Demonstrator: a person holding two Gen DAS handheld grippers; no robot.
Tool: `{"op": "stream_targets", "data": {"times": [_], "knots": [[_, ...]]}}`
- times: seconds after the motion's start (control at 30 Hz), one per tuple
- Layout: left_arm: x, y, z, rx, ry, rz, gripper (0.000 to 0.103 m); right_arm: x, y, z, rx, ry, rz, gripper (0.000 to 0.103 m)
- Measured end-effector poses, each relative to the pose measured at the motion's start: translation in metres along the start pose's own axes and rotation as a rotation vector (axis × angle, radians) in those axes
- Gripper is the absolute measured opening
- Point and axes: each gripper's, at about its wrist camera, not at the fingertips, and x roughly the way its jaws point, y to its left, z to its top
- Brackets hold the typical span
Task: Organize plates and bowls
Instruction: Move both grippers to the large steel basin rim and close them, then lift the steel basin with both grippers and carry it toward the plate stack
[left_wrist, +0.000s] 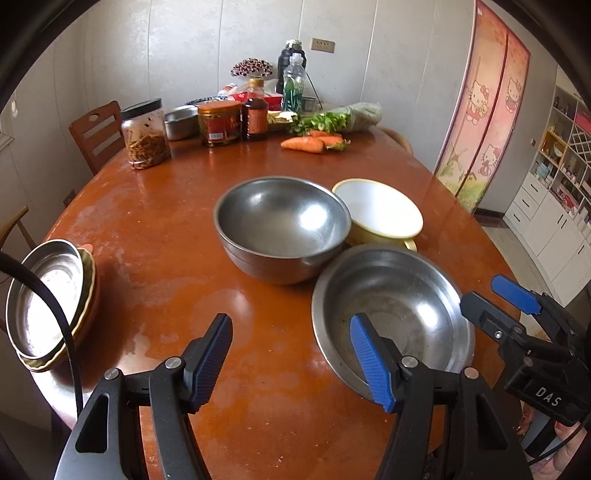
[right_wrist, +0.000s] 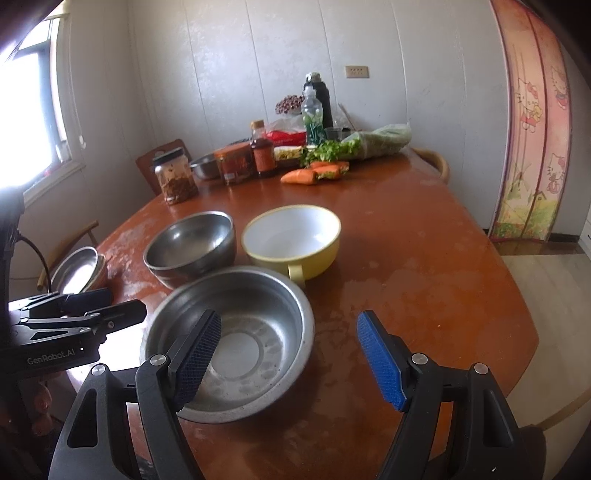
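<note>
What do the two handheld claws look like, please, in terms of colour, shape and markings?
Both are black, with angular arms, silver pivot pins and ribbed blue finger pads. The left claw carries a black cable and "GenRobot.AI" lettering, seen from the right wrist. The right claw bears "DAS" lettering in the left view.

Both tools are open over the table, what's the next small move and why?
Probably ease the right tool forward and close on the near rim of the wide steel basin. Both it and the left tool are open and empty, and the basin lies nearest.
</note>
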Motion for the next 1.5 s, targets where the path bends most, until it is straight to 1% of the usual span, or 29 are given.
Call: {"op": "stream_targets", "data": {"times": [0.13,0.27,0.33,0.4,0.47,0.63,0.8,0.87,0.93,1.07,1.1,1.2,1.27,1.37,1.5], "knots": [[0.011,-0.005,0.000,0.010,0.026,-0.012,0.066,0.013,-0.002,-0.001,0.017,0.027,-0.002,0.078],[0.023,-0.006,0.000,0.006,0.050,-0.024,0.066,0.023,0.000,-0.003,0.002,0.035,-0.008,0.078],[0.028,-0.007,0.000,0.005,0.058,-0.032,0.066,0.028,0.003,-0.004,-0.020,0.032,-0.026,0.077],[0.032,-0.006,0.001,0.001,0.064,-0.028,0.066,0.030,0.005,-0.003,-0.036,0.026,-0.027,0.070],[0.036,-0.005,0.001,-0.002,0.065,-0.030,0.066,0.033,0.007,-0.003,-0.047,0.026,-0.017,0.059],[0.044,-0.006,0.000,-0.010,0.077,-0.050,0.066,0.039,0.011,-0.005,-0.066,0.034,-0.009,0.050],[0.049,-0.009,-0.003,-0.002,0.081,-0.072,0.066,0.041,0.017,-0.007,-0.098,0.036,-0.027,0.050],[0.049,-0.011,-0.004,0.009,0.079,-0.092,0.061,0.041,0.018,-0.008,-0.099,0.037,-0.019,0.050],[0.048,-0.013,-0.004,0.019,0.078,-0.097,0.055,0.041,0.020,-0.007,-0.102,0.039,-0.012,0.050],[0.044,-0.012,-0.006,0.030,0.068,-0.095,0.049,0.039,0.025,-0.009,-0.101,0.047,0.019,0.049],[0.043,-0.009,-0.007,0.026,0.071,-0.093,0.049,0.039,0.027,-0.009,-0.099,0.049,0.034,0.049],[0.039,0.000,-0.010,0.009,0.078,-0.097,0.049,0.038,0.035,-0.010,-0.107,0.055,0.042,0.049],[0.035,0.007,-0.011,0.001,0.076,-0.083,0.049,0.037,0.043,-0.010,-0.114,0.057,0.055,0.049],[0.026,0.018,-0.015,-0.011,0.067,-0.060,0.049,0.035,0.056,-0.010,-0.137,0.060,0.081,0.050],[0.011,0.033,-0.018,-0.027,0.032,-0.037,0.049,0.035,0.074,-0.011,-0.160,0.062,0.113,0.050]]}}
